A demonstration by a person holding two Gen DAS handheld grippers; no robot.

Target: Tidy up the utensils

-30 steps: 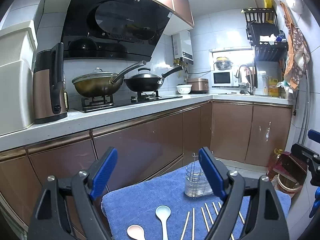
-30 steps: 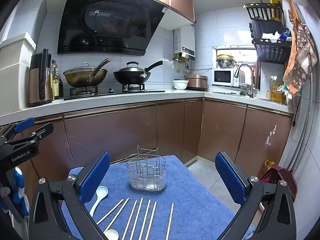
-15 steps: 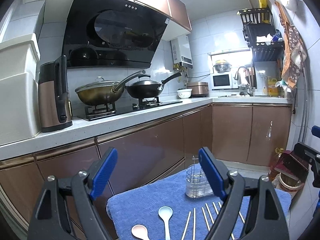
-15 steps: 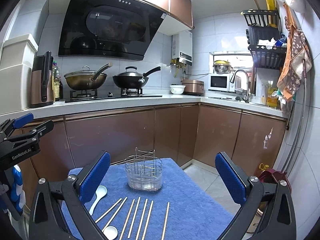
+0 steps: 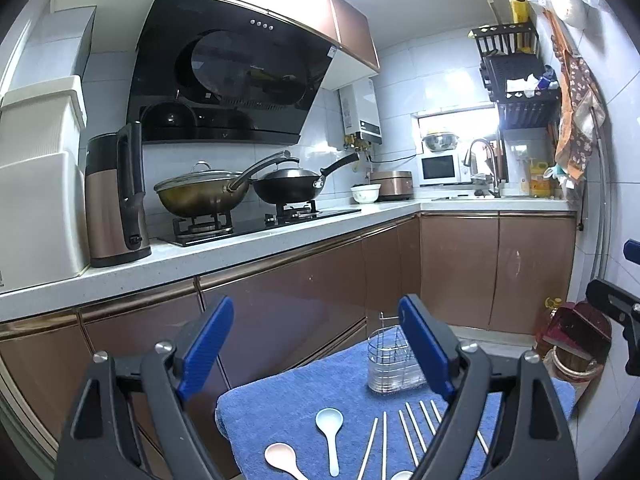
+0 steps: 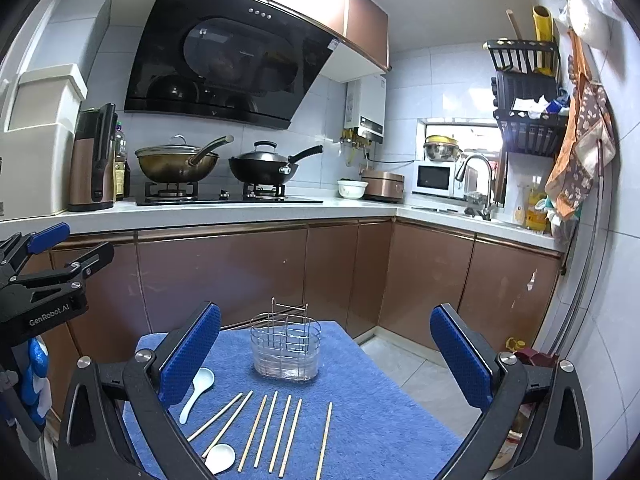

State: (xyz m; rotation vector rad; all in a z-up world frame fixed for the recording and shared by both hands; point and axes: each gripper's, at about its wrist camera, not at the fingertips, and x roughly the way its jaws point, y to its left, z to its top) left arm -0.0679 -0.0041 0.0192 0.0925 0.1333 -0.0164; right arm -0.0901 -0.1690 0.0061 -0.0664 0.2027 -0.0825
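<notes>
Both your grippers, left [image 5: 316, 346] and right [image 6: 325, 354], hang spread wide and empty.
Wire-and-clear-plastic utensil holder [image 6: 286, 347] stands at twelve o'clock; wooden chopsticks [image 6: 276, 430] lie toward six on the blue towel [image 6: 372, 412].

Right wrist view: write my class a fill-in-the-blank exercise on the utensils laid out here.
1. The chopsticks lie on a ____ towel.
2. The wire utensil holder holds ____ utensils.
3. Both the left tongs and right tongs are ____.
4. The number of chopsticks on the towel is ____.

Missing words: blue; no; open; seven
</notes>
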